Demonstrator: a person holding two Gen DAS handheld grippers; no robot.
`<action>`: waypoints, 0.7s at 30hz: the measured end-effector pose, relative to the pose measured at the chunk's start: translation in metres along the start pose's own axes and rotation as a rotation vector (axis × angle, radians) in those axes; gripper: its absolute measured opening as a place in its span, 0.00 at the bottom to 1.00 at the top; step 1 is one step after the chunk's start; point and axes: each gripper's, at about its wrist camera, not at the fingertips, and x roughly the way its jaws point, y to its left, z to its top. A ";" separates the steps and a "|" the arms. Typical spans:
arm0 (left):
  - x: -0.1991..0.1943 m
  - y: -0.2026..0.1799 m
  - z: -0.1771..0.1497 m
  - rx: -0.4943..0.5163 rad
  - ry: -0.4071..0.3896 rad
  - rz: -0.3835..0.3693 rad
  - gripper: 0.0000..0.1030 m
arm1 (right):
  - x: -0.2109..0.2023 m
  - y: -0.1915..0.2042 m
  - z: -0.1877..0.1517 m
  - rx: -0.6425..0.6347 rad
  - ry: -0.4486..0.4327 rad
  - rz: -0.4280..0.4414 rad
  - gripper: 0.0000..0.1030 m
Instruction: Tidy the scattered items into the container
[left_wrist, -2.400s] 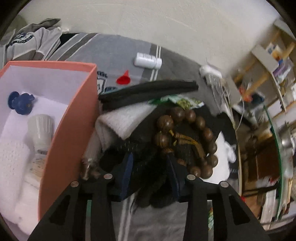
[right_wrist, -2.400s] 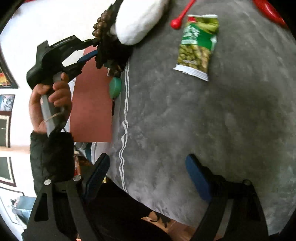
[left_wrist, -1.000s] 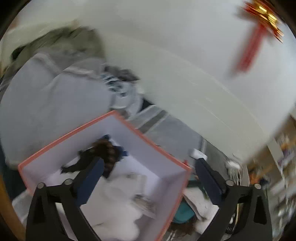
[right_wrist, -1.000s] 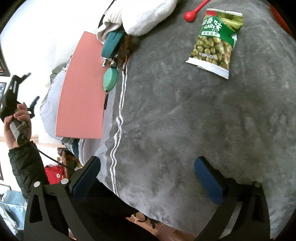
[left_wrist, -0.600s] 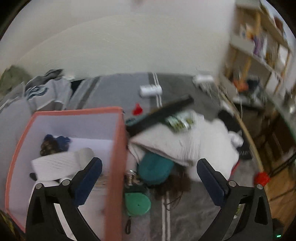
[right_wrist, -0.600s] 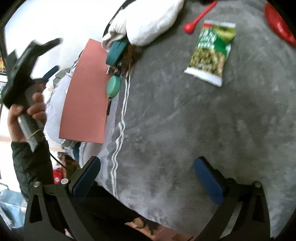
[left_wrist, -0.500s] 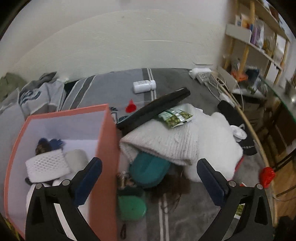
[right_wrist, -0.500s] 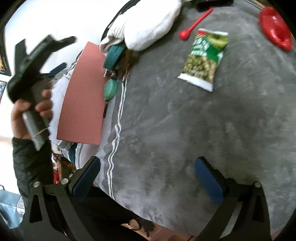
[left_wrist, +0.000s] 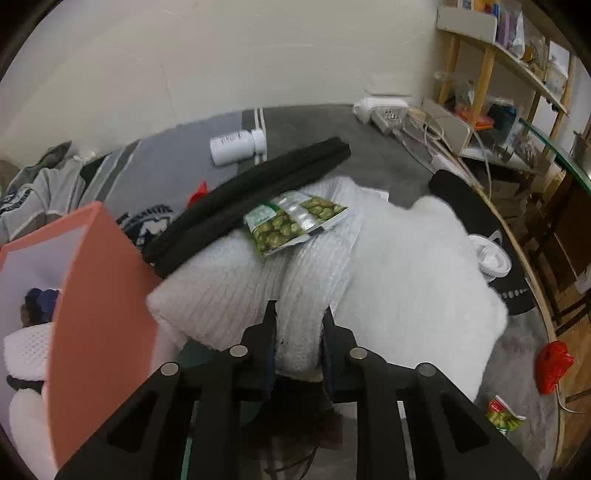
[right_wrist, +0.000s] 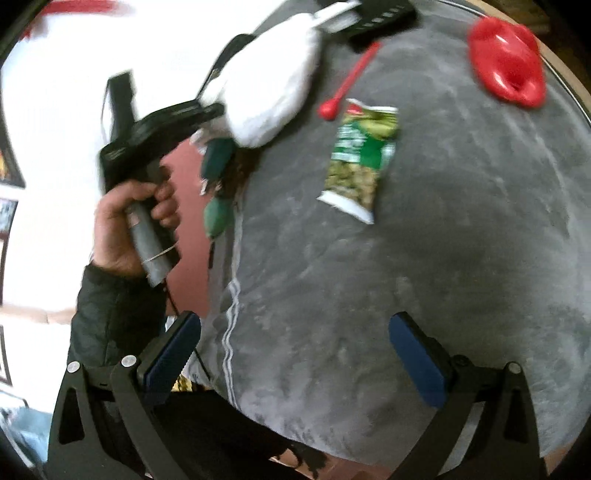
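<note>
left hand-held gripper (left_wrist: 297, 325), just down from the box, jaws freshly clamped on white knit cloth (left_wrist: 258, 284); right one (right_wrist: 295, 354) wide, empty

Two green snack packets are lying out: one (left_wrist: 295, 221) on the white knitted cloth (left_wrist: 240, 288), one (left_wrist: 503, 413) on the grey blanket (left_wrist: 369, 155). One white pill bottle (left_wrist: 238, 147) and one salmon box (left_wrist: 99, 295) are showing.

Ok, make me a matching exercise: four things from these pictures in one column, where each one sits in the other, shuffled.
Things:
1. white pill bottle
2. green snack packet
3. red plastic spoon
4. white mesh pouch

Places:
A. inside the pink box
B. on the white knitted cloth
C. on its side near the wall
D. beside the second green snack packet

Pairs: 1-C, 2-B, 3-D, 4-A
</note>
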 end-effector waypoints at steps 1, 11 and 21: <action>-0.006 0.001 0.000 0.004 0.006 -0.014 0.14 | 0.000 -0.004 0.001 0.014 -0.001 0.003 1.00; -0.204 0.065 -0.007 -0.309 -0.243 -0.249 0.16 | 0.005 -0.002 0.009 0.064 -0.007 0.012 1.00; -0.353 0.156 -0.046 -0.457 -0.679 0.084 0.19 | 0.029 0.017 0.003 0.037 0.026 -0.008 1.00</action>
